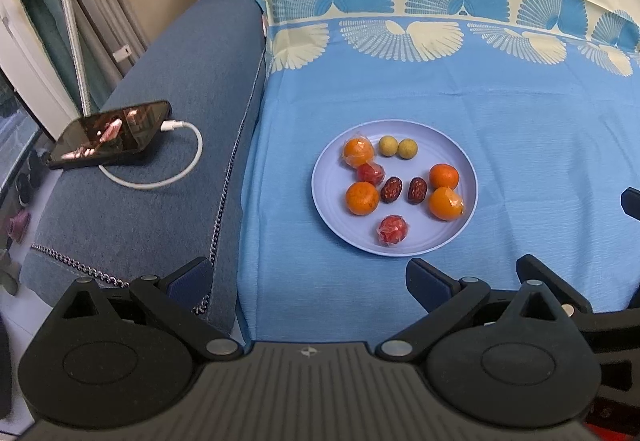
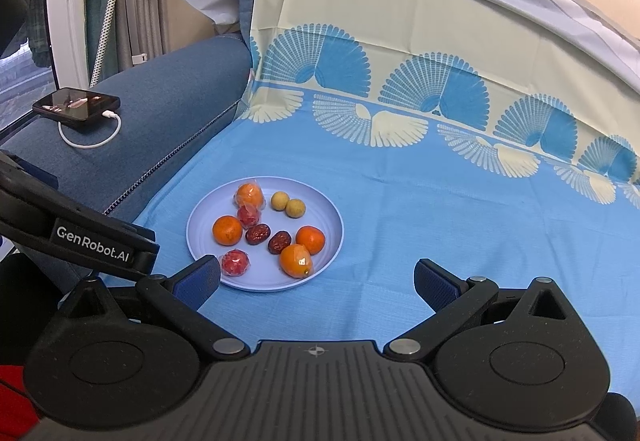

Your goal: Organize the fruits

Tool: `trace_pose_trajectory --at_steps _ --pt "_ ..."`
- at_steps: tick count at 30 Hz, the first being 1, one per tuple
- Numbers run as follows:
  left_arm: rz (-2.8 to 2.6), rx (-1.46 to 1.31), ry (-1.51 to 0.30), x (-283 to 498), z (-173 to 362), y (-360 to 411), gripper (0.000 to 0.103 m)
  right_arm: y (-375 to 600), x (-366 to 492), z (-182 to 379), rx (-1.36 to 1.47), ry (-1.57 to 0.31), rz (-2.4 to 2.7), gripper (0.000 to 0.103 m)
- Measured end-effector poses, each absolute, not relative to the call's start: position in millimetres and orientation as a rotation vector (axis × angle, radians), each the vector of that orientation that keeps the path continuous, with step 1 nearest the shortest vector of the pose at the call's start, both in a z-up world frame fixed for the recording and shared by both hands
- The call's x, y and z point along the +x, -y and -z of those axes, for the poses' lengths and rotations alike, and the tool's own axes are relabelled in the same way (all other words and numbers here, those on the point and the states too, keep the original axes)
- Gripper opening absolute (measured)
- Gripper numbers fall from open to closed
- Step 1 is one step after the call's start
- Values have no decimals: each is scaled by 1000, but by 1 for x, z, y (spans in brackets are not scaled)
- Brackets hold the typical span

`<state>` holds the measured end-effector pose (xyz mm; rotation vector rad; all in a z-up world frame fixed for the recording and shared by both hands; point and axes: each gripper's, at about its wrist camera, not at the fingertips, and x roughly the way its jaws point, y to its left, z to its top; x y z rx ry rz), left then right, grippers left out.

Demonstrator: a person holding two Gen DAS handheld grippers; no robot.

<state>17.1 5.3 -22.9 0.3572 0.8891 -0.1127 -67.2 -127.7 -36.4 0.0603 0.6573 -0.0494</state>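
Lying side by side, two dates (image 1: 404,189) on plate (image 1: 460,161), long axes pointing away, left tongs (image 1: 308,283) and right tongs (image 2: 318,283) wide open, empty.

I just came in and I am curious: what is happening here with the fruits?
A person holds two grippers above a blue cloth. The left gripper and right gripper both have open jaws and hold nothing. All the fruits lie on the plate, untouched: oranges, dates, small yellow fruits, red wrapped ones.

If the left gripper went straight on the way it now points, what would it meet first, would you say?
Probably the blue cloth just short of the plate. The open left gripper aims slightly left of the plate's middle, so its rim and the wrapped red fruit come next; depth is uncertain.
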Motion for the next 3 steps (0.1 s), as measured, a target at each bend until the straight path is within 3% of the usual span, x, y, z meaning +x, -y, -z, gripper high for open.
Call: trace_pose_trajectory --at_steps 3 --pt "115 381 -872 14 23 -3 103 127 -67 37 68 -661 47 102"
